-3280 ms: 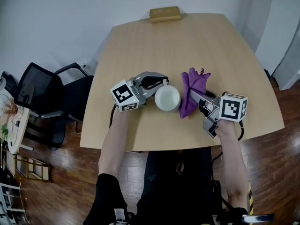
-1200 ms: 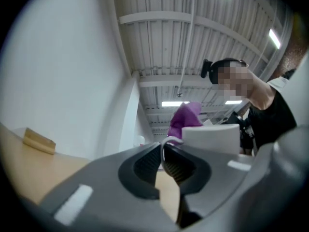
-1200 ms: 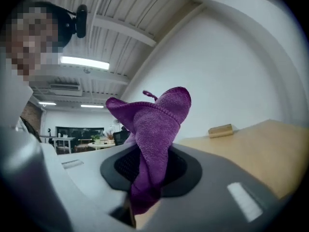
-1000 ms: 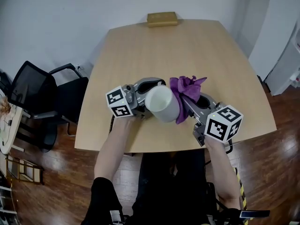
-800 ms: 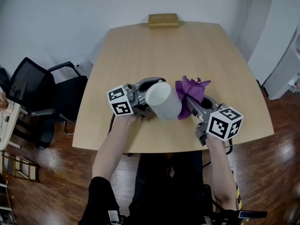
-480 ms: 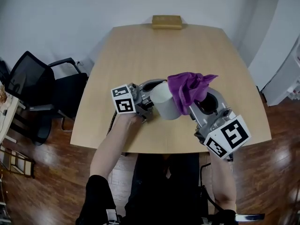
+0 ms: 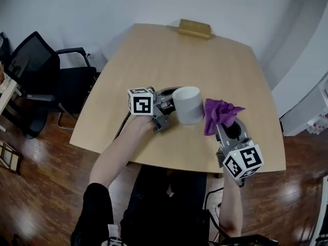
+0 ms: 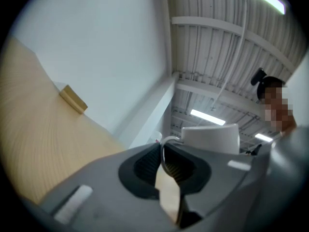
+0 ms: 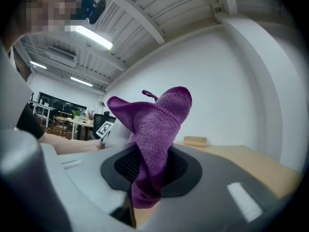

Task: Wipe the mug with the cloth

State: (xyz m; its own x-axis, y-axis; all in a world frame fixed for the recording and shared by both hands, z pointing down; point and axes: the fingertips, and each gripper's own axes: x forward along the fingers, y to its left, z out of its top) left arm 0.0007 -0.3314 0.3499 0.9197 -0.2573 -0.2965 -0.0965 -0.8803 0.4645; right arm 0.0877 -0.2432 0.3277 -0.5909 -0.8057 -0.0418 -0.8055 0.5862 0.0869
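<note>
Over the near half of the table (image 7: 154,55) — both tongs up, mug and cloth side by side.

- Left tongs (image 7: 168,102): narrow, pinched on the thin loop handle of the white mug (image 7: 188,105). The left gripper view shows the handle clamped between the dark pads, with the mug body beyond them against the ceiling. The mug looks tilted and lifted off the table; the head view doesn't settle the gap beneath it.
- Right tongs (image 7: 220,126): closed on a bunched fold of the purple cloth (image 7: 219,114). The loose upper part flares past the tips, and a short tail hangs below the pads.
- The cloth sits just beside the mug's right wall. I see no contact yet.
- Also present: a tan block (image 7: 195,28) at the table's far edge and a black office chair (image 7: 36,70) off to the left. Both are well clear.

Risks, as I judge them:

1. The handle is the mug's only hold. A sideways push from the cloth could swing the mug about the pads or work the handle loose — the mug would then drop to the table.
2. Only a small bunch of the cloth is gripped. Drag along the mug wall could pull it out of the right tongs.
3. Little cloth stands ahead of the right tips. If the flap folds back, hard tips meet ceramic, knocking the mug instead of wiping it.
4. The side by the handle is shadowed by the left tongs and is likely to be missed unless the mug is turned.
</note>
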